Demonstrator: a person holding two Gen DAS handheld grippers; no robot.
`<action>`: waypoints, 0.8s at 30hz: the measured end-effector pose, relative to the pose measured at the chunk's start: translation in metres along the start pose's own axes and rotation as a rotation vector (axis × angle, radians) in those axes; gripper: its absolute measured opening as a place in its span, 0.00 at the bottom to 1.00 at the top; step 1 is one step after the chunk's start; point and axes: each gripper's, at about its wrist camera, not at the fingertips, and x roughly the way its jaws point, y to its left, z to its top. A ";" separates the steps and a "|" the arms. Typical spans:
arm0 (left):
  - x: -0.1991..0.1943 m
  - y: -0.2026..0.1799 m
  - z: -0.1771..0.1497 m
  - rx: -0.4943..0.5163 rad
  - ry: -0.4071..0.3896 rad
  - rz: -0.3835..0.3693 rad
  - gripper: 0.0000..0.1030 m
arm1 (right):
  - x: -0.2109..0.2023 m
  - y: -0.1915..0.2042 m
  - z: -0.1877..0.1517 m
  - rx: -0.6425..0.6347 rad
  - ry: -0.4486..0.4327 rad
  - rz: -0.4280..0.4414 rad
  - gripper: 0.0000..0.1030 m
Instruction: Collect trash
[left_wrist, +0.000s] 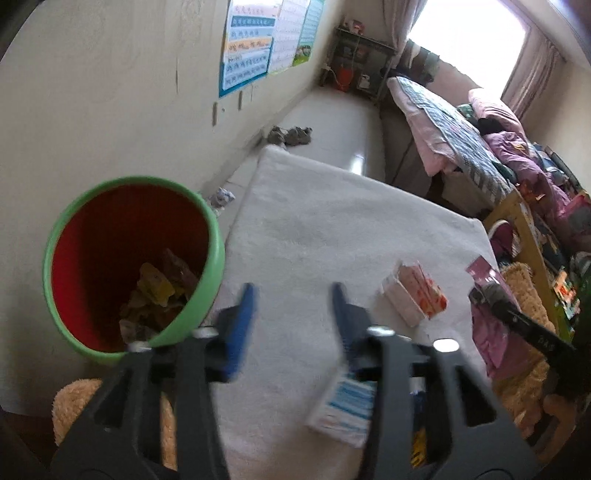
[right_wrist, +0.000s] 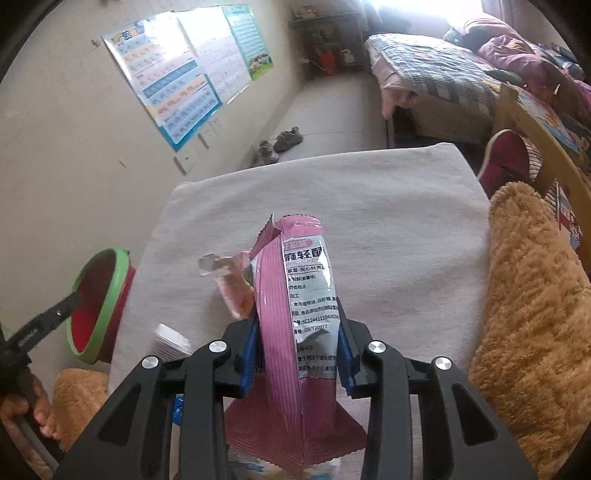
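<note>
1. Gripping a pink snack wrapper (right_wrist: 295, 295), the right gripper (right_wrist: 299, 343) has its blue fingers (right_wrist: 248, 354) closed against both sides of the packet, which stands upright between them above the white cloth (right_wrist: 388, 221).
2. Left gripper (left_wrist: 291, 310): jaws spread wide, nothing between them, poised over the cloth just right of the bin (left_wrist: 129, 266).
3. Bin: one, green rim and red inside, at the cloth's left edge, with crumpled wrappers (left_wrist: 159, 295) at its bottom.
4. Loose trash on the cloth, counted: one orange-and-white carton (left_wrist: 413, 295) lying ahead and right of the left gripper; one blue-and-white packet (left_wrist: 343, 406) partly under its right finger.
5. View differences: only the left wrist view looks down into the bin's contents; the right wrist view shows the bin side-on and the wrapper's printed label. Brown plush (right_wrist: 535, 314) borders the cloth on the right.
</note>
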 end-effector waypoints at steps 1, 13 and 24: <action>0.001 0.000 -0.004 0.009 0.019 -0.018 0.56 | 0.002 0.001 0.000 -0.002 0.006 0.000 0.33; 0.042 -0.059 -0.060 0.226 0.266 -0.160 0.73 | 0.001 -0.006 0.002 0.032 0.015 0.003 0.33; 0.048 -0.050 -0.067 0.175 0.252 -0.133 0.54 | -0.004 0.003 0.001 0.033 0.013 0.046 0.33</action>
